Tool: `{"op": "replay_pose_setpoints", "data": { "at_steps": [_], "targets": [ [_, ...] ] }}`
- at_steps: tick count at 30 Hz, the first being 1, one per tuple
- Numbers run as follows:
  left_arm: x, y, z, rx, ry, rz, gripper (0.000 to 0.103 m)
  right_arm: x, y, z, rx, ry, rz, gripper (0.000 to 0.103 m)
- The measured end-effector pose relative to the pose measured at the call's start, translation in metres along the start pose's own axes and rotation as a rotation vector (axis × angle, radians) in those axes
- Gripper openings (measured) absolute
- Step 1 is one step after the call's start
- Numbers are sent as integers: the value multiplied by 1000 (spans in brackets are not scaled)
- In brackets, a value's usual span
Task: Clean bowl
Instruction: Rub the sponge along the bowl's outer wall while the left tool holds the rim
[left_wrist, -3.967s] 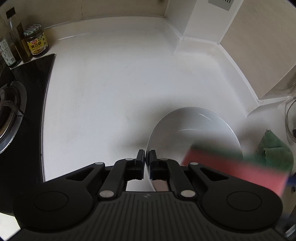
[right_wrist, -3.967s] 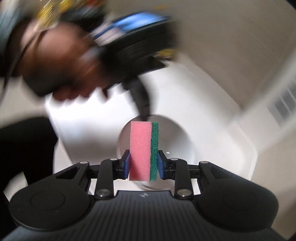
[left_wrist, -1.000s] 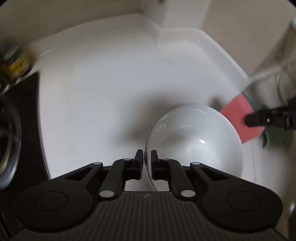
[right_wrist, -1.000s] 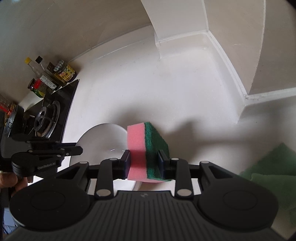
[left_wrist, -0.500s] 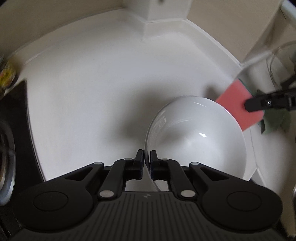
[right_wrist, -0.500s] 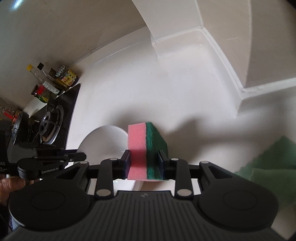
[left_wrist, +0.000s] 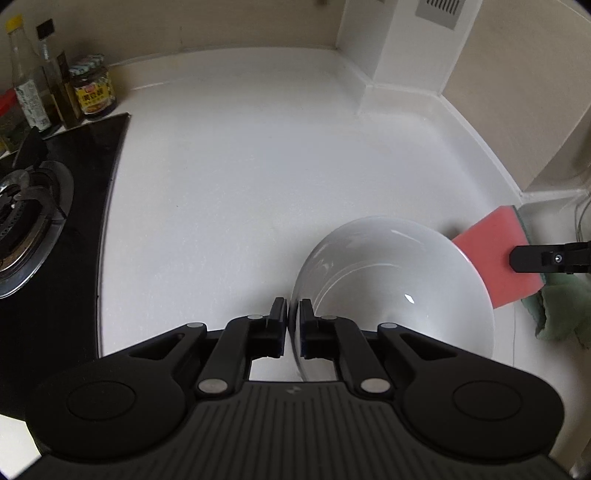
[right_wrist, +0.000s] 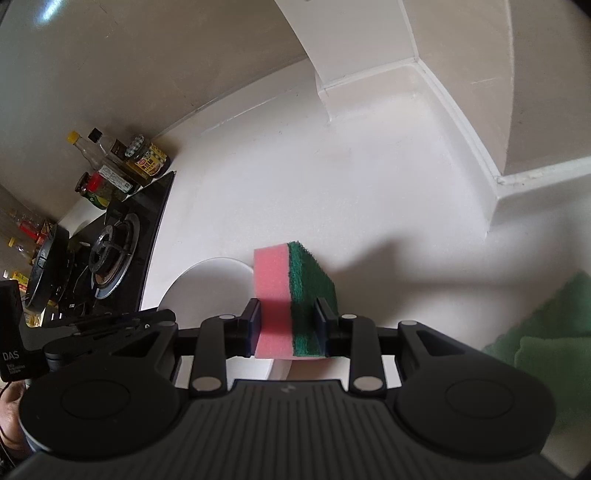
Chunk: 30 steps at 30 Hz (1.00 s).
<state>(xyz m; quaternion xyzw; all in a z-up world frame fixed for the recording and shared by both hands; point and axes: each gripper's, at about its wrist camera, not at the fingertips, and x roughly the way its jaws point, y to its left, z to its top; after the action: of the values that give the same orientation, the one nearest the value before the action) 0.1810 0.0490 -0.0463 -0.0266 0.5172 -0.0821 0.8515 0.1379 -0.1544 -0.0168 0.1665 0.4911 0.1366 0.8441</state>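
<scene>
Bowl | rim between closing left gripper fingers | apparently pinched

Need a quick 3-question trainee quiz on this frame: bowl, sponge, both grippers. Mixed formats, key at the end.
1. True or false: the right gripper holds the sponge with its green scouring side against one jaw.
2. Which part of the white bowl is between the left gripper's jaws? A) rim B) base C) nothing
3. Fill in: beyond the sponge, at the right edge of the left wrist view, lies a crumpled green ____.

Key: 1 true; 2 A; 3 cloth.
</scene>
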Motion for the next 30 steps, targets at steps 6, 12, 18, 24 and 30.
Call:
{"op": "replay_pose_setpoints", "data": {
  "at_steps": [6, 12, 18, 24, 30],
  "targets": [
    [17, -13, 33, 225, 63, -43, 4, 1, 0, 6, -35, 25, -18, 26],
    [9, -3, 23, -19, 44, -7, 7, 5, 1, 8, -24, 6, -33, 26],
    [-11, -11, -14, -98, -7, 58, 7, 1, 2, -5, -13, -16, -23, 26],
    [-8, -8, -19, -125, 23, 52, 5, -2, 9, -12, -40, -32, -44, 26],
    [7, -14, 7, 133, 69, 40, 5, -3, 10, -11, -59, -20, -47, 26]
  ]
}}
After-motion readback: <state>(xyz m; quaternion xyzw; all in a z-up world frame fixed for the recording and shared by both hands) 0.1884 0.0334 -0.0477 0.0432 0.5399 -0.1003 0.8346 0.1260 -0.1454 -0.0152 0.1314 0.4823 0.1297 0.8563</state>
